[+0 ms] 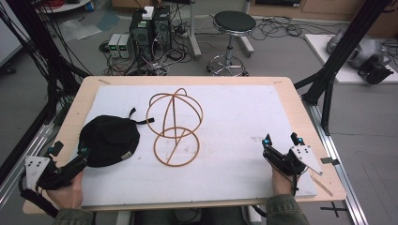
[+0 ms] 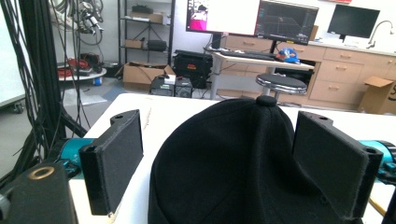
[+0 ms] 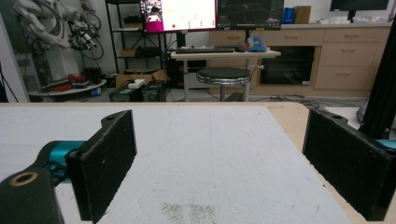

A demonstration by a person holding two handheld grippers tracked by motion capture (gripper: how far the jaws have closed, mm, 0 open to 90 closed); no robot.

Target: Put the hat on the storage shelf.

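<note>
Cap pickup about to start at the table's left side.

My left gripper (image 1: 70,157) stands spread wide just beside the black cap (image 1: 109,140), nothing clamped; I judge I should ease forward and pinch the near edge squarely. My right gripper (image 1: 280,140) rests spread and empty, well apart. I count one cap, one wire hat stand (image 1: 173,126), two grippers.

Black stool (image 1: 234,21) beyond wooden table (image 1: 70,112)

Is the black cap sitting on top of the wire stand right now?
No, the black cap lies flat on the white mat, left of the wire stand.
</note>
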